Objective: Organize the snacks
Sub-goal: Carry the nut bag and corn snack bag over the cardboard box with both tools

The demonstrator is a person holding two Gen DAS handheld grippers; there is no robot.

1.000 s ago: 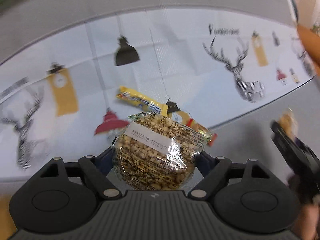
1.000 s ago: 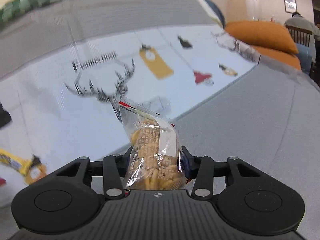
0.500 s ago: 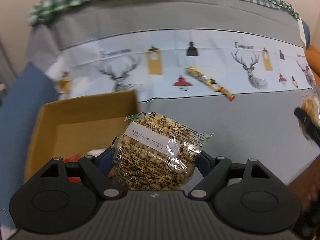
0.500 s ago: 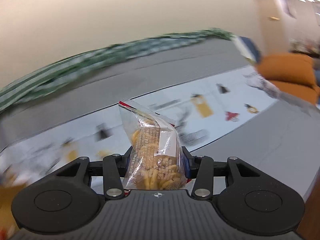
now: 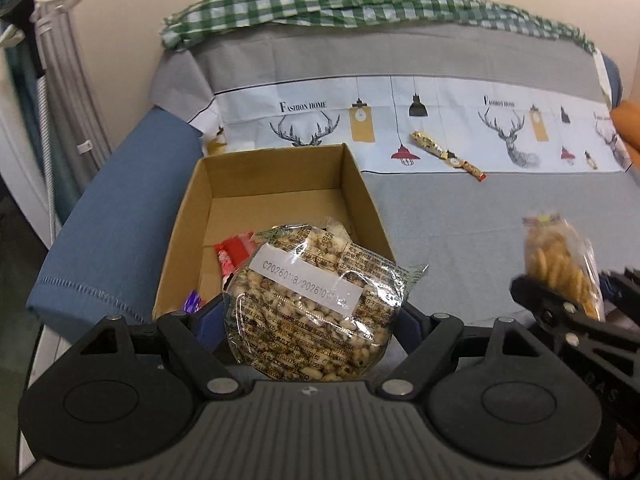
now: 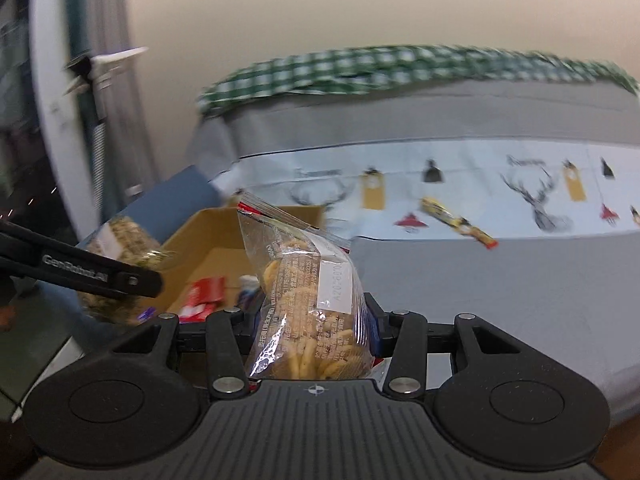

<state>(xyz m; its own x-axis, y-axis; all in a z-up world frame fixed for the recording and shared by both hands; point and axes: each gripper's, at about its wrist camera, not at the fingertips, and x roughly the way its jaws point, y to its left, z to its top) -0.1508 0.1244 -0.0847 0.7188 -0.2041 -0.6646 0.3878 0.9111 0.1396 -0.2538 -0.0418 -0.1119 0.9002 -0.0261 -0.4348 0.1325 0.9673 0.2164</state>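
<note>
The left gripper (image 5: 312, 316) is clamped on a round puffed-grain packet (image 5: 316, 308) above the near end of the open cardboard box (image 5: 276, 180). The right gripper (image 6: 314, 320) pinches a clear cracker bag (image 6: 310, 292) beside that box, while a yellow snack bar (image 5: 446, 155) lies on the deer-print cloth (image 5: 460, 128) beyond.

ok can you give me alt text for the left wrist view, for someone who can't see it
The left gripper is shut on a clear bag of puffed grain snack, held above the near edge of an open cardboard box that holds a few small wrapped snacks. At right, the right gripper holds a bag of crackers; a yellow candy bar lies on the deer-print cloth behind.
</note>
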